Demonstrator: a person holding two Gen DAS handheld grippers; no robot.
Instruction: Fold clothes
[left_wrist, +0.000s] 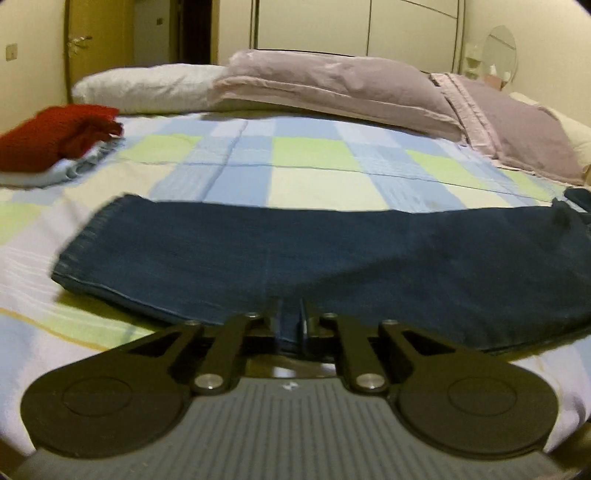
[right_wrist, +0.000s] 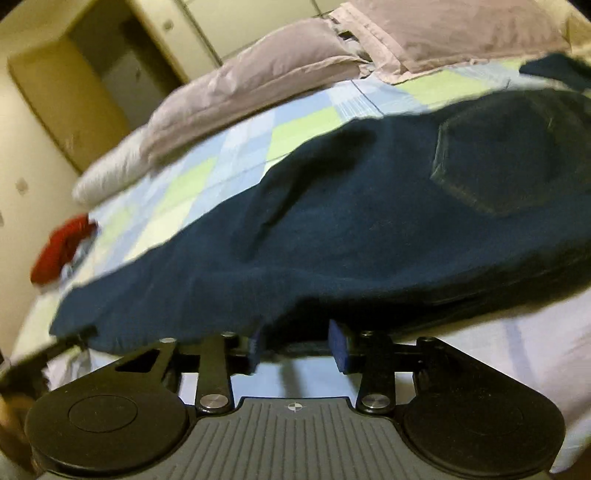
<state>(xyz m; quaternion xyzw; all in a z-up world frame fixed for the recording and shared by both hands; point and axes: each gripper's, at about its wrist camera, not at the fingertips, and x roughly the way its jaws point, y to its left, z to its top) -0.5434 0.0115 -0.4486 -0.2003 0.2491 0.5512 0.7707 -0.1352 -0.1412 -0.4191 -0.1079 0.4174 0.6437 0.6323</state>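
The jeans (left_wrist: 332, 258) lay flat across the near side of the bed (left_wrist: 303, 166), legs doubled one over the other and running lengthwise in front of me, the hem end off to my left and the seat with its back pocket (right_wrist: 502, 162) to my right. My left gripper (left_wrist: 290, 325) was pinched shut on the near edge of the denim, a narrow pleat of cloth standing up between the pads. My right gripper (right_wrist: 295, 341) stood partway apart at the same edge further toward the seat; the cloth draped over its tips, but I could not see the pads pressing on it, so I counted it as not yet gripping.

I judged the denim heavy and fairly stiff for cloth (it held a broad hump rather than fine wrinkles), not slippery and in no way fragile. It would sag in the middle if lifted by two far-apart points, so the edge seam, both layers together, seemed the right place to hold.

For room, the checked cover beyond the jeans was open as far as the pillows (left_wrist: 332, 81), enough, I thought, to fold away from me. A red garment (left_wrist: 55, 140) on a pale one sat well apart at the far left. The near bed edge was close under my grippers, where a loose end might slide off.
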